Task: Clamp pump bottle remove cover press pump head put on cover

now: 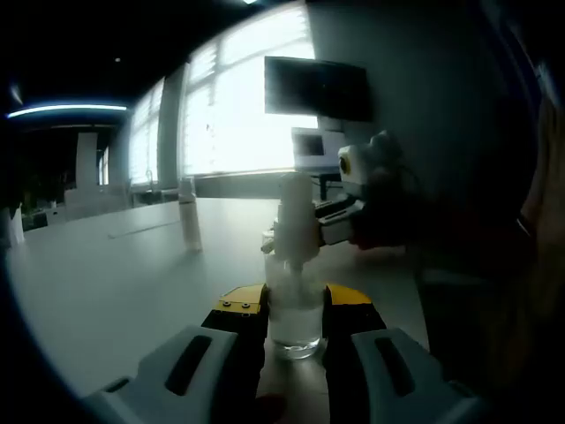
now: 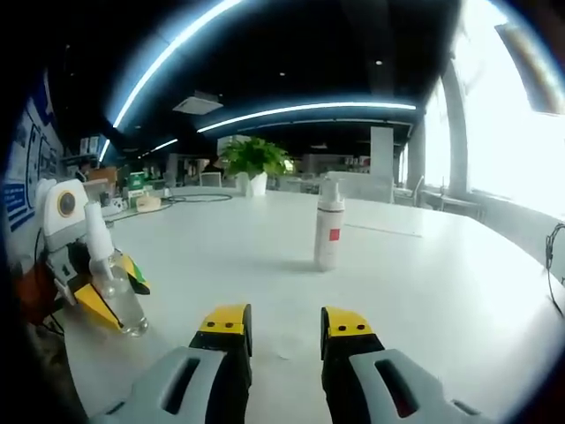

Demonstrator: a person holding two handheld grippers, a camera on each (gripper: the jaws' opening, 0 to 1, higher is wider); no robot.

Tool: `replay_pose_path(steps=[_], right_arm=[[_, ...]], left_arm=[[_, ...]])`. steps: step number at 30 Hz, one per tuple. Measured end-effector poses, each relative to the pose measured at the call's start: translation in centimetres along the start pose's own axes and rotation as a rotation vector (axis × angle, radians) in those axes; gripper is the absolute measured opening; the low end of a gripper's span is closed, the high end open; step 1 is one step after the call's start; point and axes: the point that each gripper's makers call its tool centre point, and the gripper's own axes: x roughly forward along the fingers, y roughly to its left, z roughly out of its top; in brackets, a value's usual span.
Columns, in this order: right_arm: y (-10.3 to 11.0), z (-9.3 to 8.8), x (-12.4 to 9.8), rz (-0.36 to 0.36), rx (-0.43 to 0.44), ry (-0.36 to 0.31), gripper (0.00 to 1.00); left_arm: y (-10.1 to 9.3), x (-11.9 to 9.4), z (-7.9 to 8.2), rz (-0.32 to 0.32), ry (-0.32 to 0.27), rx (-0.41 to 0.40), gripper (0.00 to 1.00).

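A small clear pump bottle (image 1: 296, 311) stands upright on the white table (image 1: 115, 283), and my left gripper (image 1: 295, 305) is shut on its lower body, a yellow-tipped jaw on either side. Its tall pale top (image 1: 295, 212) rises above the jaws. The right gripper (image 1: 340, 221) hovers just right of that top, apart from it. From the right gripper view, the same bottle (image 2: 115, 291) sits at the far left in the left gripper (image 2: 110, 300). My right gripper (image 2: 287, 331) is open over the table (image 2: 424, 291), with nothing between its jaws.
A second white pump bottle with a red label (image 2: 328, 231) stands mid-table; I also see this bottle (image 1: 188, 216) in the left gripper view. A potted plant (image 2: 253, 163) is at the far end. A dark screen (image 1: 318, 87) hangs by bright windows. A gloved hand (image 1: 402, 221) holds the right gripper.
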Motion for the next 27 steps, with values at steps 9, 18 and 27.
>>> replay_pose_path(steps=[9,18,27], right_arm=[[0.26,-0.13,0.44,0.005,-0.029,-0.005,0.18],[-0.10,-0.25,0.44,-0.005,-0.030,-0.014,0.12],[-0.05,-0.33,0.41,0.007,-0.003,-0.027,0.12]], left_arm=[[-0.14,0.01,0.06,0.000,0.000,0.002,0.15],[-0.18,0.02,0.05,0.000,0.000,0.003,0.15],[-0.21,0.04,0.07,0.001,0.000,0.002,0.15]])
